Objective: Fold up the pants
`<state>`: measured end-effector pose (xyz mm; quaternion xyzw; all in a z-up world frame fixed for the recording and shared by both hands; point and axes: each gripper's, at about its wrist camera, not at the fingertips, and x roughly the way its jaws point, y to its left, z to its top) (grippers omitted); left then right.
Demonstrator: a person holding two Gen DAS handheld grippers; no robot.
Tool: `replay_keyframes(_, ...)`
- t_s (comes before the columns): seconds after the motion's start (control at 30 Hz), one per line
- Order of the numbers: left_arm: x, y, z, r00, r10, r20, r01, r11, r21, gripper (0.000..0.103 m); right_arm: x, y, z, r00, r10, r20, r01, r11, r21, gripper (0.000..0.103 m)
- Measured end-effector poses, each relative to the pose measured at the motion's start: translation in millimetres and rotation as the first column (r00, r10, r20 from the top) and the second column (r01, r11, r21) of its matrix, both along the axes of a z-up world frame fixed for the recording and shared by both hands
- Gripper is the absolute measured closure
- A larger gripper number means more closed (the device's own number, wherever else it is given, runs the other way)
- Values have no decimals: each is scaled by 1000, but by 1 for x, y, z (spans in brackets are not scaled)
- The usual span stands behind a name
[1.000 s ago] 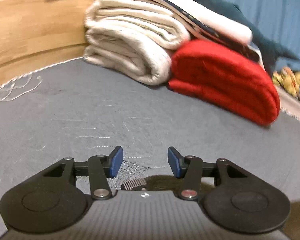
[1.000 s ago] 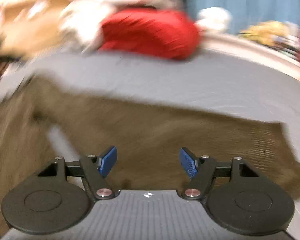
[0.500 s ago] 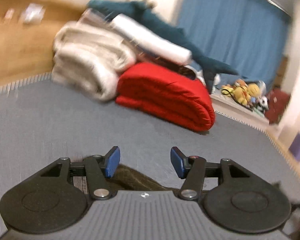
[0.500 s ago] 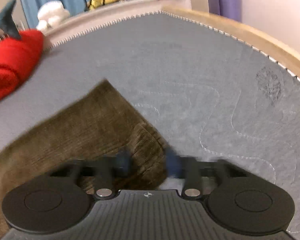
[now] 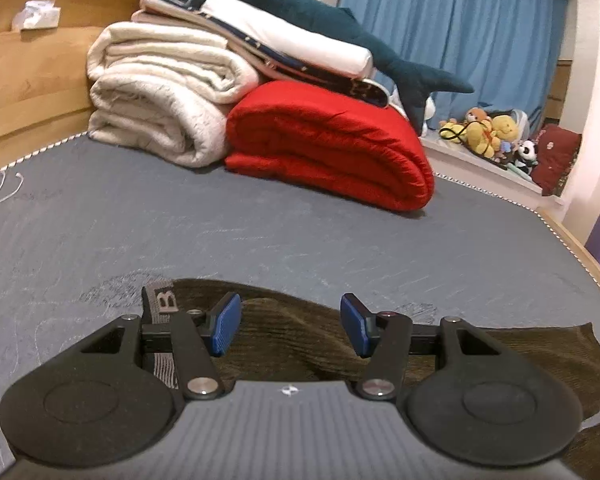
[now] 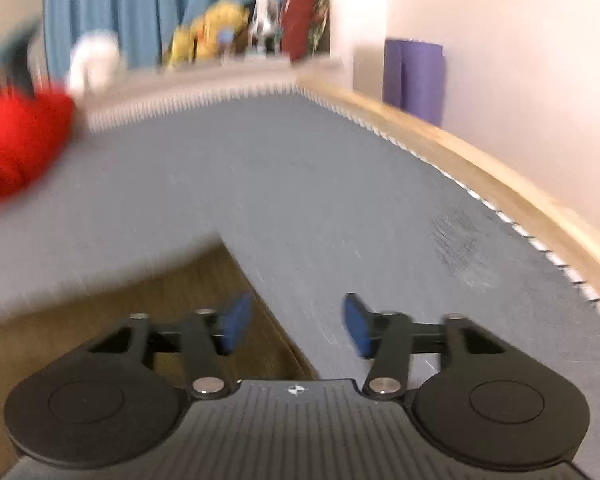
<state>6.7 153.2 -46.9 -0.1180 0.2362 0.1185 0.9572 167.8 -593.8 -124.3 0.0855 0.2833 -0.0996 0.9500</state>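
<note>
Brown corduroy pants [image 5: 300, 332] lie flat on the grey mattress [image 5: 180, 232], with a grey elastic waistband [image 5: 160, 300] at their left end. My left gripper [image 5: 290, 328] is open and empty, low over the pants near the waistband. In the right wrist view the pants [image 6: 140, 312] fill the lower left and their straight edge runs under my right gripper [image 6: 292, 326], which is open and empty. That view is blurred.
Folded cream blankets [image 5: 160, 92], a red duvet [image 5: 328, 144] and a blue plush shark [image 5: 300, 8] are stacked at the mattress head. A wooden bed frame [image 6: 480, 176] edges the right side. Stuffed toys [image 5: 488, 132] sit by a blue curtain. A purple roll [image 6: 414, 76] stands by the wall.
My left gripper has moved over the pants' waistband end. My right gripper has swung right to the pants' edge; its fingers were blurred half a second ago and now stand apart.
</note>
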Motion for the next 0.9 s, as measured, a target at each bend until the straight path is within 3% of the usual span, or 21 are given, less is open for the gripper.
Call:
replay_keyframes(0.07,3,3,-3,1000,1,-15,-1,1000,-21,42,26,0,3,999,40,-5,-40,999,35,39)
replay_keyframes(0.17,6,2,-5,1000,-4,-23,3,1000,-18,42,77,7,-8,987,133,-92,-127,990,59,35)
replay_keyframes(0.3,6,-2,-7,1000,-4,-25,4,1000,12,42,141,10,-33,979,120,-166,-111,992,64,34)
replay_keyframes(0.4,9,-2,-12,999,-2,-42,3,1000,22,42,165,13,-53,968,145,-206,-130,988,86,34)
replay_keyframes(0.43,10,-1,-14,999,1,-49,0,1000,26,42,168,19,-60,961,168,-220,-154,985,80,41)
replay_keyframes(0.47,11,-1,-16,999,3,-54,-2,1000,29,42,169,25,-60,953,208,-221,-196,978,76,66)
replay_keyframes(0.6,16,0,-20,998,9,-61,-6,999,41,42,174,39,-51,931,327,-162,-329,944,17,84)
replay_keyframes(0.7,20,-3,-22,998,5,-62,-1,998,62,42,180,29,-32,974,227,3,-227,974,-13,86)
replay_keyframes(0.77,24,-6,-26,997,0,-73,6,997,79,42,193,35,-29,993,85,84,-77,992,-102,86)
replay_keyframes(0.8,25,-8,-27,997,-4,-78,10,996,85,42,202,33,-33,996,37,85,-28,994,-105,86)
replay_keyframes(0.9,26,-10,-29,996,-17,-84,25,995,95,42,232,38,-62,997,-27,-71,19,993,-116,84)
